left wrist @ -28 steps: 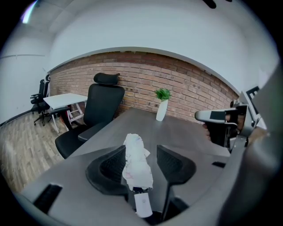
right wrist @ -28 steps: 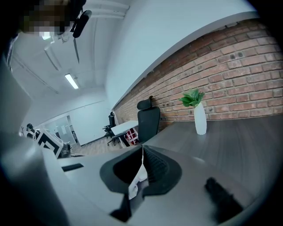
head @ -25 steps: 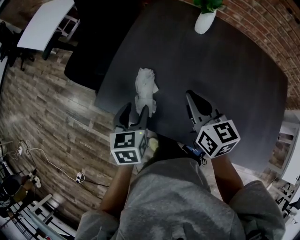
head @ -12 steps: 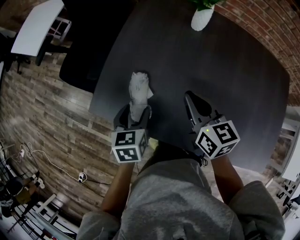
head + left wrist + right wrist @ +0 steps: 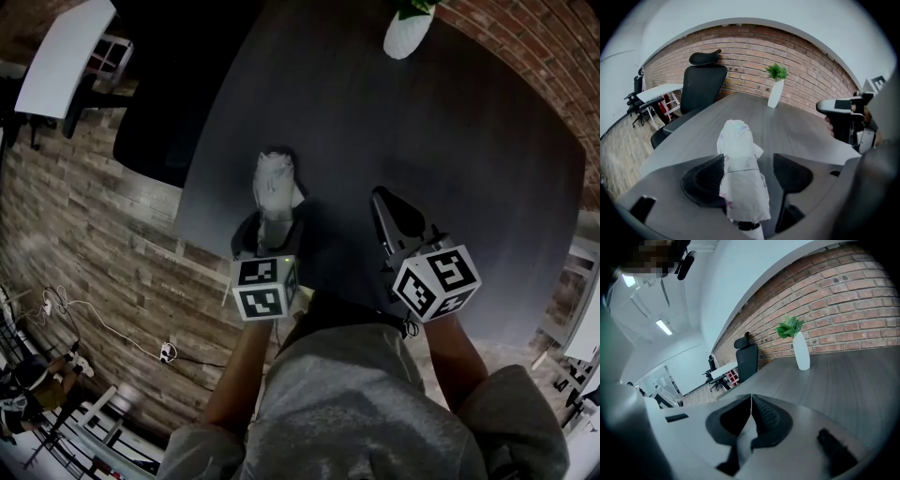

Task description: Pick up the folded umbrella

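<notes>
Between the left tongs [image 5: 747,160], just opened wide, sits the folded umbrella [image 5: 736,140]; right tongs [image 5: 751,400] pinched together.

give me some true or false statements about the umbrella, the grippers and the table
1. The folded umbrella is between the left gripper's jaws. True.
2. The left gripper is clamped shut. False: its jaws stand apart, having just been opening, with a gap beside the umbrella.
3. The right gripper's jaws stand wide apart. False: they are together, with nothing between them.
4. A white vase with a green plant stands on the table. True.
5. The office chair is red. False: it is black.
</notes>
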Available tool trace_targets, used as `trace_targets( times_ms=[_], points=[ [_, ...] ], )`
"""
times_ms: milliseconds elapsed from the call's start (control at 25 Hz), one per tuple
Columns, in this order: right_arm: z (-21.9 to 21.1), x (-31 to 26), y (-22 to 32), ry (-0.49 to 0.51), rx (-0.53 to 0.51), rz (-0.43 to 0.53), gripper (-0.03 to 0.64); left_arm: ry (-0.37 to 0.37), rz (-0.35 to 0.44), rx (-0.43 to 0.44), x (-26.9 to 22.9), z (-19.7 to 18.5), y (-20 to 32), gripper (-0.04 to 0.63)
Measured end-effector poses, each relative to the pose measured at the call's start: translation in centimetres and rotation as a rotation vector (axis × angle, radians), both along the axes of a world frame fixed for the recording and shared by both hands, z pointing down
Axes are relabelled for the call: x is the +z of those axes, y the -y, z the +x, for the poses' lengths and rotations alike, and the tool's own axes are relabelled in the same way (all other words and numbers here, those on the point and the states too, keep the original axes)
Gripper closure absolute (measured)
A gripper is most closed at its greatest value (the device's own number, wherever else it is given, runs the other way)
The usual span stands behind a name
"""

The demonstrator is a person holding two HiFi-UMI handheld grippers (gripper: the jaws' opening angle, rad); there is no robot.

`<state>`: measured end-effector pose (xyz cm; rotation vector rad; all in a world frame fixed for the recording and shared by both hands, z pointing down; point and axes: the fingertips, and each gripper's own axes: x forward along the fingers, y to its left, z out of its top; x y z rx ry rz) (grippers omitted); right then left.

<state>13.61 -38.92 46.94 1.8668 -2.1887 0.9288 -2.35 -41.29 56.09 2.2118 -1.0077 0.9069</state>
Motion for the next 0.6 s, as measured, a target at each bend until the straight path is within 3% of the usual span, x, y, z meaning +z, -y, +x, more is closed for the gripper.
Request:
trace_targets(
  times_ms=[600],
  points=[
    [1.1,2.8,1.5,0.011,0.018,-0.057,0.592,0.121,-0.101,-0.054,6.2,-0.3,1.2,0.267]
  ],
)
